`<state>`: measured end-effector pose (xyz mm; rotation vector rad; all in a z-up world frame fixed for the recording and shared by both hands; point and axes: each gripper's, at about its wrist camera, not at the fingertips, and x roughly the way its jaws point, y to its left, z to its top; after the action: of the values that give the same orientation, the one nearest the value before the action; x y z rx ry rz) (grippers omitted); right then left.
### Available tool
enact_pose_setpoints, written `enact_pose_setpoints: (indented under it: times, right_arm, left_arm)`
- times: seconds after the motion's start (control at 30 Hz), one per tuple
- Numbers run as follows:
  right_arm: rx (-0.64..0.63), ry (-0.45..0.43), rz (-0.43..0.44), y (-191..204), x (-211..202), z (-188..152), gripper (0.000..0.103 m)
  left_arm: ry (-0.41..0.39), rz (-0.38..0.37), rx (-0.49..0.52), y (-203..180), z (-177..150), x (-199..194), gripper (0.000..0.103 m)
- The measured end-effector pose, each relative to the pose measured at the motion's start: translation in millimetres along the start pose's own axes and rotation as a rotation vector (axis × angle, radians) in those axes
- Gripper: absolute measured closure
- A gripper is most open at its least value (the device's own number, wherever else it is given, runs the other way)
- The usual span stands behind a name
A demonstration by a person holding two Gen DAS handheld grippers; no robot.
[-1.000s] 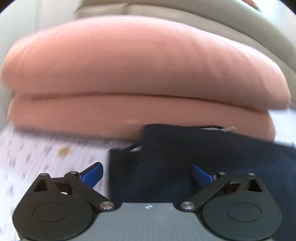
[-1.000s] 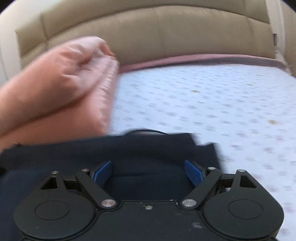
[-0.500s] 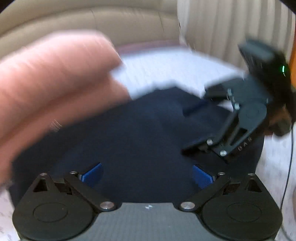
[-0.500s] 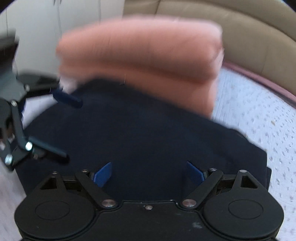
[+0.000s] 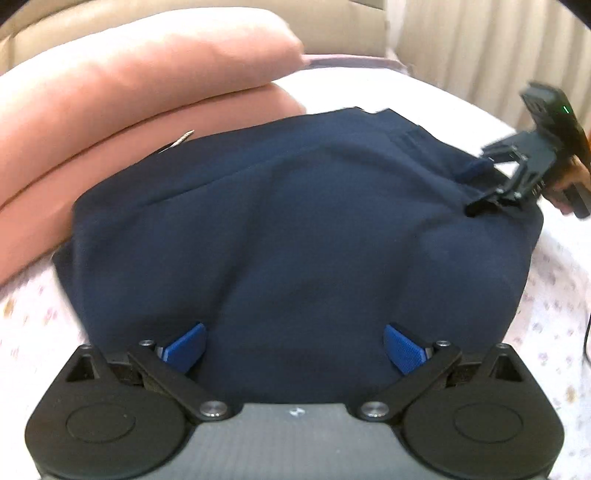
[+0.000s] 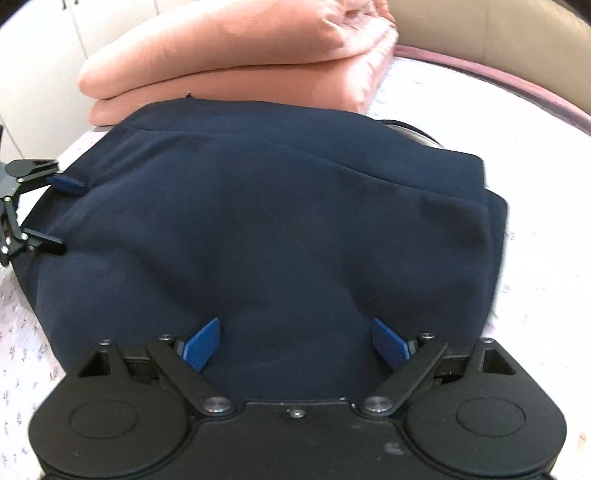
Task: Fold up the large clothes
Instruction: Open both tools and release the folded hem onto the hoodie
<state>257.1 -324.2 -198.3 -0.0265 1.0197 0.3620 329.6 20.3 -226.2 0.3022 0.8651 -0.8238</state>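
A dark navy garment (image 5: 295,221) lies folded into a thick block on the bed; it also shows in the right wrist view (image 6: 277,229). My left gripper (image 5: 293,349) is open over the garment's near edge, with nothing between its blue pads. It shows at the left edge of the right wrist view (image 6: 59,216), fingers spread at the garment's side. My right gripper (image 6: 295,345) is open above the opposite edge and empty. It shows in the left wrist view (image 5: 484,188) at the far right side of the garment.
A folded salmon-pink duvet (image 5: 129,85) lies just behind the garment, touching it, also in the right wrist view (image 6: 240,48). The white patterned bedsheet (image 6: 480,122) surrounds them. A beige padded headboard (image 6: 498,33) and pleated curtains (image 5: 480,48) stand beyond.
Both grippers have swung round from facing the duvet to facing each other across the garment. They have pulled back to its side edges. Both stayed open.
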Motion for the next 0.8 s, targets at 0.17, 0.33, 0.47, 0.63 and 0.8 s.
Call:
enact_pose_setpoints:
  times: [0.17,0.33,0.47,0.63,0.8]
  right_arm:
    - [-0.158,-0.064,-0.004,37.4,-44.0,2.2,0.001]
    - [-0.315,0.061,0.057,72.4,-30.9,-3.6,0.001]
    - [-0.283,0.200,0.021,53.9,-7.0,-32.0,0.000]
    - [-0.242,0.185,-0.019,41.1,-13.7,-46.0,0.000]
    - [-0.272,0.215,-0.051,47.8,-3.5,-37.2,0.000]
  left_arm:
    - [-0.038,0.047,0.177,-31.6,11.6,-31.5,0.000]
    - [0.163,0.097,0.315,-50.8,-1.2,-4.5,0.000]
    - [0.164,0.133,0.219,-28.1,-27.7,-11.9,0.000]
    - [0.180,0.158,0.020,-3.9,-43.3,-35.2,0.000]
    - [0.112,0.015,-0.301,37.3,-48.5,-39.2,0.000]
